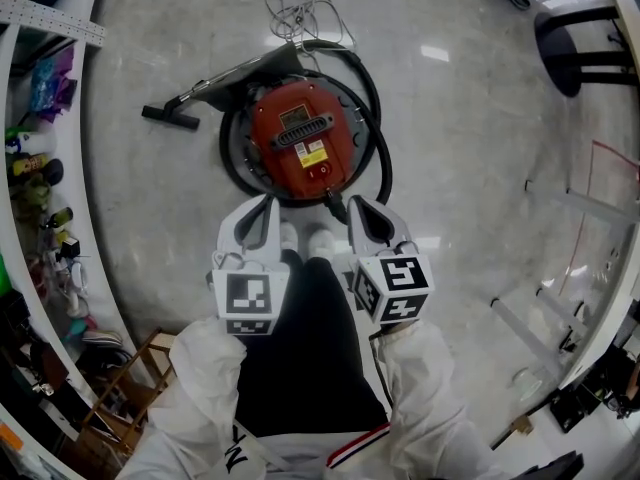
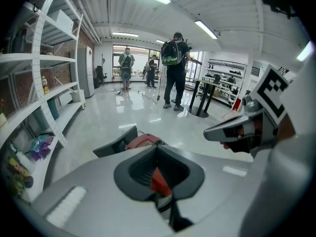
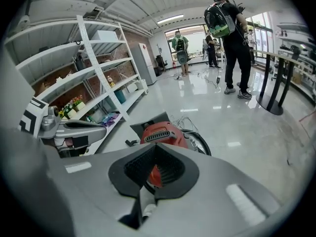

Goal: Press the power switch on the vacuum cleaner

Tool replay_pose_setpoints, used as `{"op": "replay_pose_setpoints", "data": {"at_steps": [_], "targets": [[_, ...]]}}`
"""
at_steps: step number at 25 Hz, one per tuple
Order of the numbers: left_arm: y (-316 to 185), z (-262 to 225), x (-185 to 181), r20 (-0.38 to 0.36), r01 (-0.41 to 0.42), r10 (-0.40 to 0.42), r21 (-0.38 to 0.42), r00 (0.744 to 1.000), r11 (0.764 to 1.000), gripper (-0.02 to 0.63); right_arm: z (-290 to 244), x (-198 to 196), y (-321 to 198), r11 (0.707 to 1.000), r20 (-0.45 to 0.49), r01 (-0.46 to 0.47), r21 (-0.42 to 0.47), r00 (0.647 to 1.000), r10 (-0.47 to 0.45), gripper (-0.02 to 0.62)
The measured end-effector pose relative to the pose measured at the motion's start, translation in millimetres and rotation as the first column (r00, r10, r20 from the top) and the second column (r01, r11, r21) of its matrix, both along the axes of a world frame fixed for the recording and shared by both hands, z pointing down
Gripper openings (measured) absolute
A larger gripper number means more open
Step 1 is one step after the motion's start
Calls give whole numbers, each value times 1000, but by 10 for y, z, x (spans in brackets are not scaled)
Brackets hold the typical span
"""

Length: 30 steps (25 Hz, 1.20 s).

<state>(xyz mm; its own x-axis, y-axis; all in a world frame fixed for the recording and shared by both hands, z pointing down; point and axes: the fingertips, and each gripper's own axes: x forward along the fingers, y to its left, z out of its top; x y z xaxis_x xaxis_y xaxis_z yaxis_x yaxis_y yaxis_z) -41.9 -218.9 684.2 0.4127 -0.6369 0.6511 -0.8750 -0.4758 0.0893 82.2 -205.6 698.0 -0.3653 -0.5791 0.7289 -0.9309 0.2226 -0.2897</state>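
Red vacuum cleaner (image 1: 303,138) sits on the floor (image 1: 470,118) at upper centre. Just below it hang the left gripper (image 1: 266,204) and right gripper (image 1: 358,208), jaws pressed together, holding nothing.

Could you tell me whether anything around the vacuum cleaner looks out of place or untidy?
Only mildly: the vacuum cleaner sits upright, but a thin cord lies in a loose tangle on the floor beyond it, and the black hose loops round the body.
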Motion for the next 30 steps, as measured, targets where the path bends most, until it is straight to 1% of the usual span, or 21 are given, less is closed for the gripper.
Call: {"op": "replay_pose_setpoints", "data": {"at_steps": [12,17,22,30], "targets": [[48,231,-3,-4,19,-19,-39,1000,999,0,439,27,-90,999,-15,11,-53,1000,-12,2],[39,317,-9,-8,28,-29,-54,1000,998,0,592,-20,-107,997,-22,33,-71,999,-35,2],[1,365,-5,-15,36,-37,-60,999,998,0,763,-45,-110,993,-34,54,-102,998,-58,2],[-41,372,-23,-23,49,-50,-71,998,996,0,1037,-102,-207,988,-49,61,-144,996,-69,2]]}}
